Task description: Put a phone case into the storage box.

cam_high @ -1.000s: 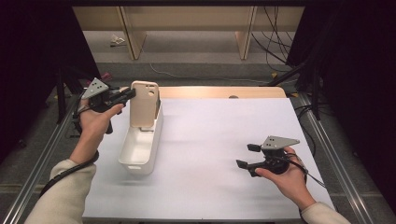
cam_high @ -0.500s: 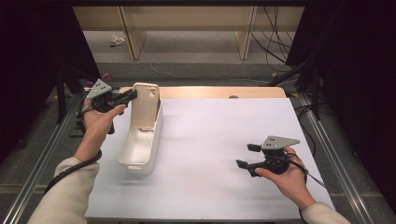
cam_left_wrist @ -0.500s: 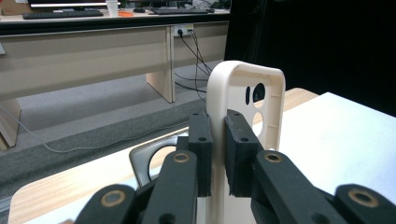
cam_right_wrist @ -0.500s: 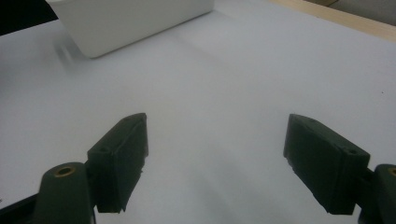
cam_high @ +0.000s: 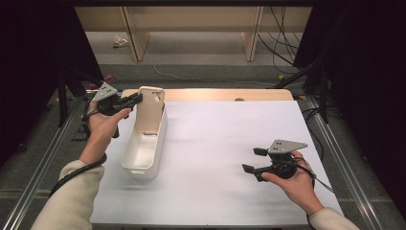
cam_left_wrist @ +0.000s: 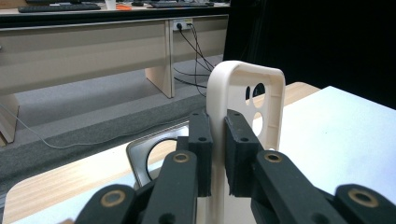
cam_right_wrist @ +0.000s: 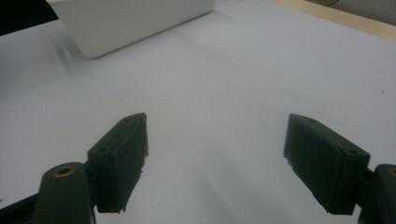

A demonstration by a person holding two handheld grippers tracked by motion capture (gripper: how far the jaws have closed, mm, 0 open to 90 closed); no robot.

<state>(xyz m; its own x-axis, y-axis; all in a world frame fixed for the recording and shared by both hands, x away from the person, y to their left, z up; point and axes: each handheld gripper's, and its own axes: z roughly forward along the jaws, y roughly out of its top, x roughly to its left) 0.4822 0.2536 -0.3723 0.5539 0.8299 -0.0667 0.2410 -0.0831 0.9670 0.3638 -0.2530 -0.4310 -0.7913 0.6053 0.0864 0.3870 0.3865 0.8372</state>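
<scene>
A cream phone case stands upright at the far end of a white oblong bin. My left gripper is shut on the case's side edge, its black pads pinching the rim from both sides. The case's camera cutouts show at its top. At the right of the white table sheet, my right gripper stands open and points left, with nothing between its pads, only bare white sheet.
The white sheet covers a wooden tabletop whose bare strip shows along the far edge. The bin lies ahead of the right gripper. Metal rails run along both sides of the table. Desks and cables stand beyond.
The left hand with the case has shifted very slightly. The right hand has kept still.
</scene>
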